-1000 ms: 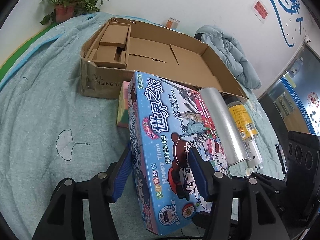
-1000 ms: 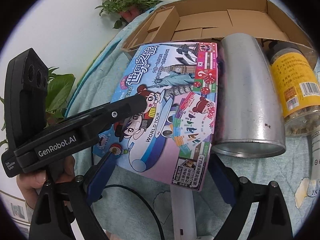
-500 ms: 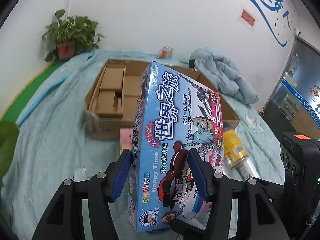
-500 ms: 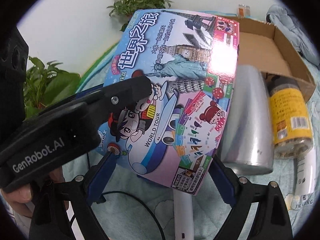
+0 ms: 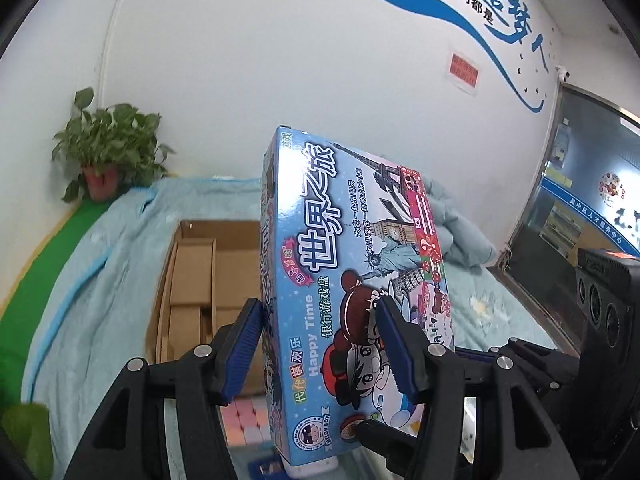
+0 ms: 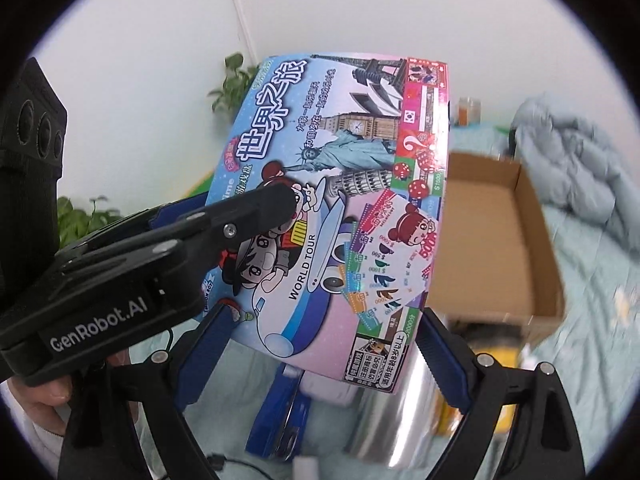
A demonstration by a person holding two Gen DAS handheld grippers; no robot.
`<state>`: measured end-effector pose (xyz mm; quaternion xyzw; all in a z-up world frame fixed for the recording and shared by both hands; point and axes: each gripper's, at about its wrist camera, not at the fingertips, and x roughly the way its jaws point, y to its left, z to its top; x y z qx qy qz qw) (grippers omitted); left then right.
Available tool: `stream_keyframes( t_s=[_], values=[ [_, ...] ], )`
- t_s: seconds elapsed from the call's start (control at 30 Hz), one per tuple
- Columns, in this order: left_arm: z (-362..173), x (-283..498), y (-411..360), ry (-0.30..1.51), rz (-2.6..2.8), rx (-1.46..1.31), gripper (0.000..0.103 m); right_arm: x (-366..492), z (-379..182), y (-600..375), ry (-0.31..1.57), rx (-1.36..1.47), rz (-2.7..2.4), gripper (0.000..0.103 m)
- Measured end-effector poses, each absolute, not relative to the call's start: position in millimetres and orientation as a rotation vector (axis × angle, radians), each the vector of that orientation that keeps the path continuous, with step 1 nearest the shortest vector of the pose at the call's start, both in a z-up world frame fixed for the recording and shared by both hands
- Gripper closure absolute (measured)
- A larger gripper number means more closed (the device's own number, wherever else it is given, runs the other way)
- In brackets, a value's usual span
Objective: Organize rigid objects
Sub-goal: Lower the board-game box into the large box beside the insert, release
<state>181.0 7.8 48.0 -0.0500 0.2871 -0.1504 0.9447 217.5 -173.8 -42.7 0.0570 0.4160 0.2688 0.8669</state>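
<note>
A blue board game box [image 5: 340, 264] with cartoon art hangs in the air, tilted upright above the bed. My left gripper [image 5: 320, 348] is shut across its thickness near the lower end, one blue pad on the side face and one on the printed front. In the right wrist view the same game box [image 6: 344, 200] fills the middle. My right gripper [image 6: 320, 352] spans its width at the bottom, both pads against the box's edges. The left gripper's upper finger [image 6: 256, 216] lies over the cover there. An open cardboard box [image 5: 192, 264] sits behind and below.
Below the lifted box lie a silver cylinder [image 6: 392, 412], a yellow-labelled jar [image 6: 452, 412], a blue tool [image 6: 280, 412] and a pastel cube block [image 5: 244, 424]. A potted plant [image 5: 108, 156] stands at the back left, and a light-blue jacket [image 6: 580, 160] lies at the right. A hand [image 6: 44, 396] holds the left gripper.
Both grippers have risen with the game box, lifting it off the bed and tipping it more upright. The silver cylinder and jar stayed below.
</note>
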Motion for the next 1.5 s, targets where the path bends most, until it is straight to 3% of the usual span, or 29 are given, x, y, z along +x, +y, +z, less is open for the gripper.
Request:
stream_keyframes(
  t_s=[0.33, 0.5, 0.73, 1.2, 1.33, 1.5],
  values=[
    [100.7, 257.0, 0.6, 0.556, -0.308, -0.093, 0.047, 275.0, -15.0, -182.0, 0.827, 0.071, 0.561, 0.011],
    [98.6, 303.8, 0.3, 0.605, -0.305, -0.096, 0.047, 300.8, -19.8, -180.9, 0.862, 0.065, 0.567, 0.011],
    [44.8, 343.6, 11.1, 0.717, -0.287, -0.127, 0.047, 324.9, -54.3, -171.0, 0.957, 0.078, 0.596, 0.011],
    [-128.8, 379.2, 41.8, 1.021, -0.216, -0.162, 0.048, 333.7, -176.0, -133.5, 1.281, 0.143, 0.661, 0.011],
    [-146.1, 379.6, 52.7, 1.043, -0.195, -0.155, 0.051, 334.9, -189.7, -125.6, 1.344, 0.148, 0.682, 0.011],
    [-130.1, 356.8, 61.1, 1.001, -0.218, -0.163, 0.051, 334.6, -185.6, -133.0, 1.368, 0.192, 0.709, 0.011]
  ],
)
